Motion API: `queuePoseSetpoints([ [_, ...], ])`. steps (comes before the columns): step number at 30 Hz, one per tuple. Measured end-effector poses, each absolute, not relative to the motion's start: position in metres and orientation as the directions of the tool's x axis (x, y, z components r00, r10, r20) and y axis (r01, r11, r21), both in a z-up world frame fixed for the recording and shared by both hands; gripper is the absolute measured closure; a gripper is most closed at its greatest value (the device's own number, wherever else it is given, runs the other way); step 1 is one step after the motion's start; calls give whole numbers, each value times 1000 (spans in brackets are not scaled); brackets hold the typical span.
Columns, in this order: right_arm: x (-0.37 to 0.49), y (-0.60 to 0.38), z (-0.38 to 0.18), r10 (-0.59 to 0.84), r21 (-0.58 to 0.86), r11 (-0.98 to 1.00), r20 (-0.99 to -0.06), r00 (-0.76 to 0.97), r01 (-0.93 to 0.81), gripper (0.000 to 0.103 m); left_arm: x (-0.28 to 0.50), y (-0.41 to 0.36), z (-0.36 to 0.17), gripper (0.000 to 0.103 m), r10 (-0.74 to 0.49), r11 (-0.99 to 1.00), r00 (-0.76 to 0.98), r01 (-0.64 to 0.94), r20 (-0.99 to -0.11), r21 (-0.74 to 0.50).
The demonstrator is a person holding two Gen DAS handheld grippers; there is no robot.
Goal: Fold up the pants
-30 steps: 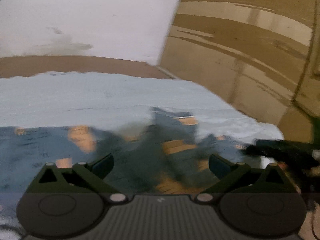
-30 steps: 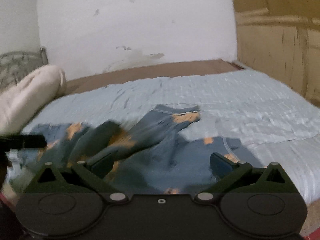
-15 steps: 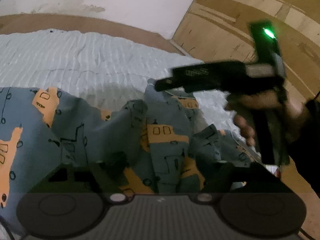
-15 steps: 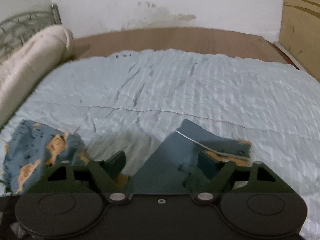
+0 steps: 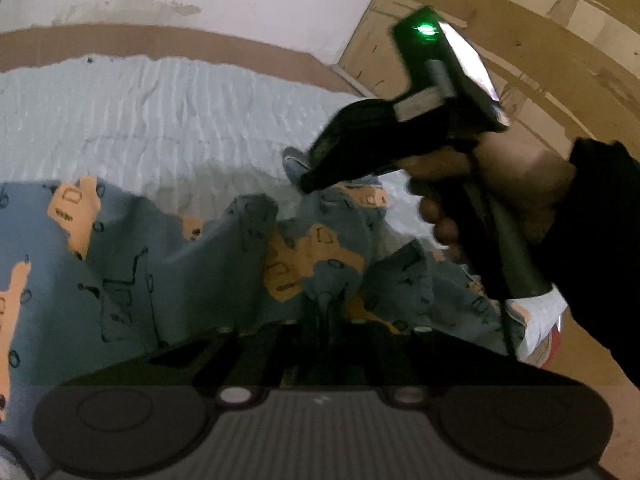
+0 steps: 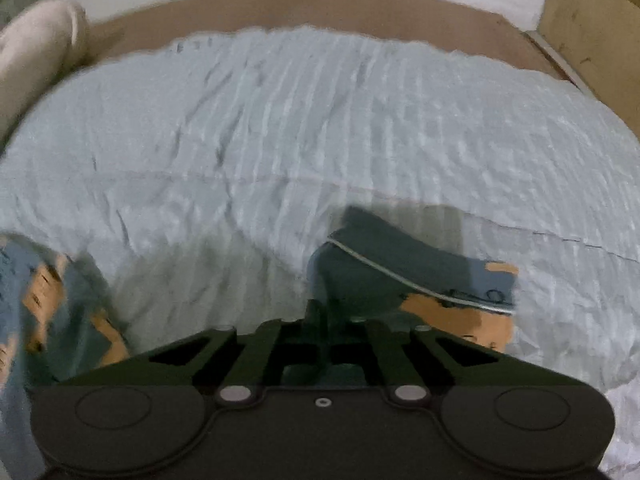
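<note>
Blue soft-cotton pants with orange prints (image 5: 168, 264): limp, light; grip at hems. Left gripper (image 5: 324, 312) and right gripper (image 6: 320, 316) both pinch fabric.

Soft blue printed cloth pants (image 5: 160, 264) lie on a crinkled pale-blue quilted bedspread (image 6: 320, 120); beyond it, a matt brown wooden bed frame (image 6: 360, 8).

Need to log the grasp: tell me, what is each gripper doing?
Left gripper: shut on the pants.
Right gripper: shut on the pants' edge.
</note>
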State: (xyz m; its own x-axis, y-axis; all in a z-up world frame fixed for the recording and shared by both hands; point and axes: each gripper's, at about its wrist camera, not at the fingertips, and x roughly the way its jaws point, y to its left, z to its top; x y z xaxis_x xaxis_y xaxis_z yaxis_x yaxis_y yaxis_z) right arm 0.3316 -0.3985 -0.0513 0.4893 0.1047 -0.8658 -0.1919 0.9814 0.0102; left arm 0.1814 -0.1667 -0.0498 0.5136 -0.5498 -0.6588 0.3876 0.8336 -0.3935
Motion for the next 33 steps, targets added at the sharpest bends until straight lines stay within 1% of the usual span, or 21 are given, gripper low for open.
queuePoseSetpoints([
  [1,327,-404,-44,110,15,982,-852,512,-187,102,180,-167,-47,101,-549,834,519,395,-655,-386],
  [4,305,-431,-7,168,87,983,-787,594,-163,102,171,-167,-28,101,-554,828,547,442,-628,-345],
  [8,244,-478,51,236,180,971,-655,718,-156,102,148,-172,1,101,-573,798,580,556,-579,-231],
  [11,192,-511,67,254,234,962,-594,764,-137,102,134,-182,7,101,-568,774,585,619,-579,-134],
  [13,162,-529,60,256,273,955,-574,777,-113,102,124,-191,2,101,-555,751,582,658,-594,-57],
  [15,133,-542,41,231,287,955,-572,787,-72,102,112,-201,-10,101,-534,724,578,690,-616,20],
  [19,92,-558,-11,210,376,926,-595,776,38,102,100,-211,-36,101,-494,702,559,708,-666,73],
  [21,76,-561,-30,191,396,915,-595,781,78,101,93,-210,-41,101,-485,697,557,712,-674,86],
  [23,62,-558,-42,165,374,923,-603,781,94,97,95,-210,-46,100,-483,695,555,713,-677,89],
  [24,59,-557,-46,152,358,929,-609,778,98,89,95,-209,-46,99,-484,696,553,713,-678,84],
  [25,56,-553,-47,139,339,935,-614,777,100,84,96,-208,-46,98,-486,697,550,713,-679,77],
  [27,51,-548,-47,112,285,954,-621,775,90,80,100,-206,-46,96,-489,704,541,708,-685,57],
  [28,48,-545,-45,99,256,963,-620,778,82,73,100,-205,-46,96,-490,706,538,707,-686,50],
  [29,45,-540,-43,81,220,973,-616,783,72,68,101,-206,-46,96,-489,708,538,705,-687,48],
  [30,41,-537,-40,67,187,980,-610,790,61,58,101,-206,-46,96,-487,709,539,704,-687,49],
  [31,40,-532,-37,55,150,988,-600,798,45,52,101,-207,-46,96,-485,710,541,702,-687,51],
  [33,39,-520,-28,46,68,998,-582,812,-8,47,98,-208,-45,96,-482,713,544,699,-687,54],
])
